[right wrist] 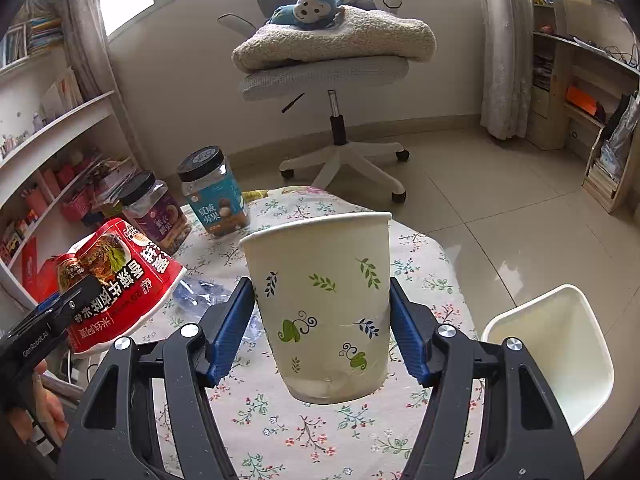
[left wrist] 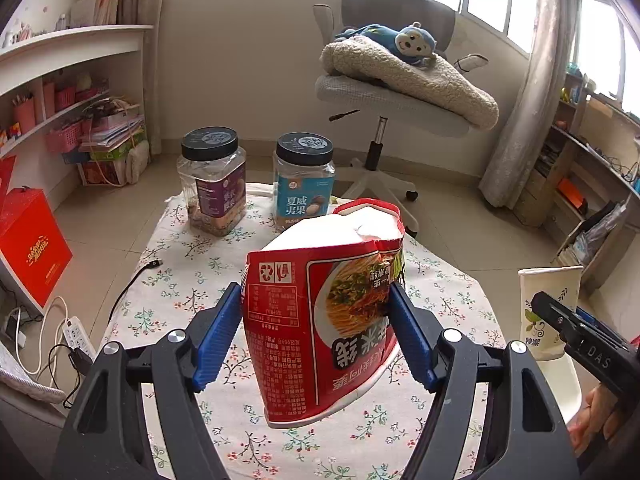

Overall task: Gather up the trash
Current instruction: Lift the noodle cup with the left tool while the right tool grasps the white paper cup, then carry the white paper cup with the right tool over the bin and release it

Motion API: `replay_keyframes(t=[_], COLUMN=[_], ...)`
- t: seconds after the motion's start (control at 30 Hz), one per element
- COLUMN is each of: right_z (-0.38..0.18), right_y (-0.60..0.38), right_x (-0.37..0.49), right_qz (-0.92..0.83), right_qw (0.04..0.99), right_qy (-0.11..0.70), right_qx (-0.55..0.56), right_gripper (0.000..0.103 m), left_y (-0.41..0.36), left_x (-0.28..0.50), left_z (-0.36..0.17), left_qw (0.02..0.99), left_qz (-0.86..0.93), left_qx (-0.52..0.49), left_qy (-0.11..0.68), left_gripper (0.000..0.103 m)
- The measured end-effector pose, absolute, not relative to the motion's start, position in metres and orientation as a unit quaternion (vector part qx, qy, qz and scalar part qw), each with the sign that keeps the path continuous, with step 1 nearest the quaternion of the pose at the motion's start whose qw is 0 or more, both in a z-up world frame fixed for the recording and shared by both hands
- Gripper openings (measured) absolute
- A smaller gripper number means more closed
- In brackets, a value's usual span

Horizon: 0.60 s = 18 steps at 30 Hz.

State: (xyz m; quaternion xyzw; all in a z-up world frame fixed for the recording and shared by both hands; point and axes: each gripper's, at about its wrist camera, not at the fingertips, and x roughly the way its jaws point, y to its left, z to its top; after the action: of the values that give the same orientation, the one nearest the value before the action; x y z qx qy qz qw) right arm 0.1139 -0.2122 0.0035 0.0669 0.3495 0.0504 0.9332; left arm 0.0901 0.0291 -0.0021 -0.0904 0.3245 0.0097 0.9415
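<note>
1. Blue ribbed pads of the left tongs are seen pressed against both sides of a red noodle tub, which is crumpled and held clear of the table, mouth turned away from the camera and print upside down.
2. The right tongs are closed in the same way on a white paper cup printed with leaves; it is carried upright above the floral cloth, its base clear of the surface.
3. The step in hand is judged to be the carrying of both pieces of trash toward the white bin, which stands on the floor just beside the table's right edge, its mouth open and, as far as can be seen, nothing inside.
4. For the next move, the cup would need to be brought over the bin's mouth before the right tongs are widened; the tub, being farther off on the left, would have to be carried across the table after it.
5. Both tools are pitched downward and forward over the table, side by side, each grasped from behind by a hand.
6. Two lidded snack jars at the far edge of the table are left untouched and are not judged to be trash; something crumpled and clear lies on the cloth near the tub.
</note>
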Motion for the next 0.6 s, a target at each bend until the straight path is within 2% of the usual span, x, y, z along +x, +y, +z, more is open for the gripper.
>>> replay_keyframes(t=[0.6], right_z=[0.003], right_y=[-0.319], right_x=[0.087], right_qz=[-0.064], right_qw=[0.932], right_qy=[0.344], right_qx=[0.094], right_gripper=[0.064], left_y=[-0.057], left_x=[0.105], left_z=[-0.011], left_qw=[0.941], left_qz=[-0.055], left_qx=[-0.066], left_qy=[0.327], left_gripper=[0.071])
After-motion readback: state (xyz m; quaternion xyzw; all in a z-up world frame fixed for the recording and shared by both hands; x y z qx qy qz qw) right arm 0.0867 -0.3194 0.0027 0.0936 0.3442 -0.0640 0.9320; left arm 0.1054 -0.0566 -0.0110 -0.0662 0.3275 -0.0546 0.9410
